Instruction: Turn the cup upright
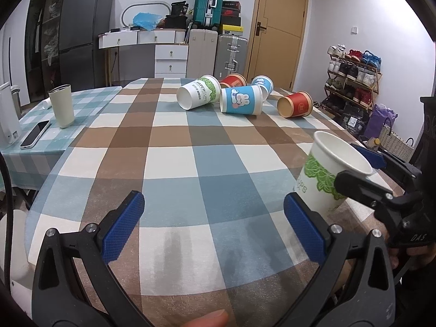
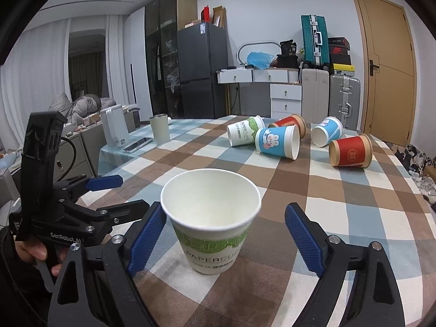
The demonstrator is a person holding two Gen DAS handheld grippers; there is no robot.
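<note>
Right wrist: cup (image 2: pixel 211 223) between hand-held gripper (image 2: pixel 226 238) fingers.

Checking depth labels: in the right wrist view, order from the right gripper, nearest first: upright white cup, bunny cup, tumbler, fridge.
1. Upright white cup, between the right gripper's open fingers.
2. Bunny cup, on its side, mid-table, right of centre.
3. Tumbler, upright, far left on the table.
4. Fridge, behind the table, by the back wall.

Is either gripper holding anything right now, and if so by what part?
Nothing is held. The white cup stands upright on the table between the open right gripper; whether a pad touches it is unclear. The left gripper is open, empty.
</note>
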